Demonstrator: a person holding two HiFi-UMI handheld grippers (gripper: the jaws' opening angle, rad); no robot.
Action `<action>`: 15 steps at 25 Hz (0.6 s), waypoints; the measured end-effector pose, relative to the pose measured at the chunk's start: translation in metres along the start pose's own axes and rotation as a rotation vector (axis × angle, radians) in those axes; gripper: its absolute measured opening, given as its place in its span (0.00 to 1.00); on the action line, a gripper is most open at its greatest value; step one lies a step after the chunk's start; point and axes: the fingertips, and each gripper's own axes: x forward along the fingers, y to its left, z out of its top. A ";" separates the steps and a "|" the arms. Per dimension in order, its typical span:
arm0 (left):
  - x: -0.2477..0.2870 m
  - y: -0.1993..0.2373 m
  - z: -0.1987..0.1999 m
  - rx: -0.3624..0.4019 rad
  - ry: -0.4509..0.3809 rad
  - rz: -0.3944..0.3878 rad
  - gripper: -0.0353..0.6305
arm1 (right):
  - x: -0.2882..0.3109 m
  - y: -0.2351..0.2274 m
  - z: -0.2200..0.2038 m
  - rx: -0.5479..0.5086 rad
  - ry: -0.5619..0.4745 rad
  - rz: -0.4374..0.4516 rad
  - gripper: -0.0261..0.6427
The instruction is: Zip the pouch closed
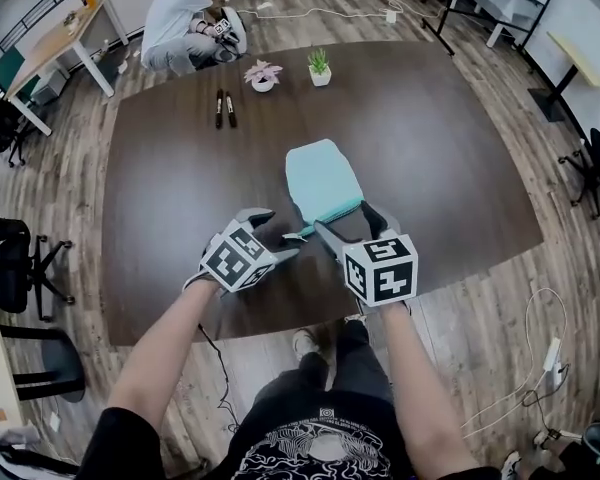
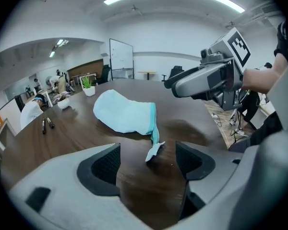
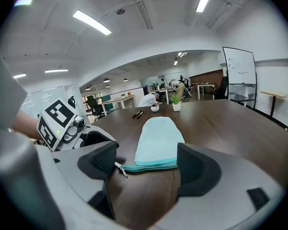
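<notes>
A light blue fabric pouch (image 1: 323, 179) lies flat on the dark table (image 1: 180, 178), its teal zipper edge (image 1: 330, 214) nearest me. The zipper's tail and pull (image 1: 294, 236) stick out at the pouch's left corner. My left gripper (image 1: 272, 236) hovers open just left of that tail; in the left gripper view the tail (image 2: 154, 150) lies between the jaws, a little ahead, untouched. My right gripper (image 1: 352, 222) stands open right at the zipper edge (image 3: 151, 166), which spans the gap between its jaws; the pouch (image 3: 156, 140) stretches away beyond.
Two black markers (image 1: 224, 108) lie at the table's far left. A small pink-flower pot (image 1: 262, 75) and a green plant pot (image 1: 320, 67) stand near the far edge. A person (image 1: 185, 23) crouches on the floor beyond. Office chairs (image 1: 15, 268) stand at left.
</notes>
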 end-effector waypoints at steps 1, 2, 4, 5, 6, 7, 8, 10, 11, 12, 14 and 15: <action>0.002 -0.001 -0.002 0.012 0.011 -0.003 0.60 | 0.001 0.001 -0.003 0.002 0.005 0.001 0.62; 0.005 -0.001 -0.005 0.022 0.021 -0.006 0.60 | 0.001 0.001 -0.005 0.005 0.009 0.001 0.63; 0.011 -0.003 -0.009 0.042 0.040 -0.017 0.60 | 0.001 0.000 -0.011 0.013 0.017 -0.001 0.62; 0.013 -0.004 -0.011 0.053 0.049 -0.021 0.60 | 0.001 -0.002 -0.014 0.017 0.020 -0.002 0.62; 0.016 -0.004 -0.012 0.063 0.055 -0.024 0.60 | 0.001 -0.003 -0.016 0.019 0.025 -0.003 0.63; 0.017 -0.004 -0.013 0.071 0.058 -0.025 0.60 | 0.001 -0.003 -0.019 0.020 0.030 -0.002 0.62; 0.019 -0.004 -0.013 0.079 0.057 -0.022 0.58 | 0.001 -0.004 -0.022 0.021 0.035 -0.001 0.62; 0.020 -0.004 -0.011 0.103 0.044 -0.003 0.44 | 0.000 -0.005 -0.026 0.024 0.041 -0.001 0.62; 0.020 -0.003 -0.010 0.115 0.040 0.007 0.36 | 0.000 -0.005 -0.027 0.027 0.042 -0.001 0.62; 0.021 -0.003 -0.011 0.124 0.038 0.010 0.34 | 0.000 -0.005 -0.028 0.030 0.042 -0.001 0.63; 0.024 -0.004 -0.012 0.130 0.036 0.003 0.33 | -0.001 -0.006 -0.029 0.031 0.045 -0.002 0.62; 0.025 -0.004 -0.013 0.130 0.037 0.000 0.32 | 0.000 -0.007 -0.030 0.031 0.046 -0.002 0.63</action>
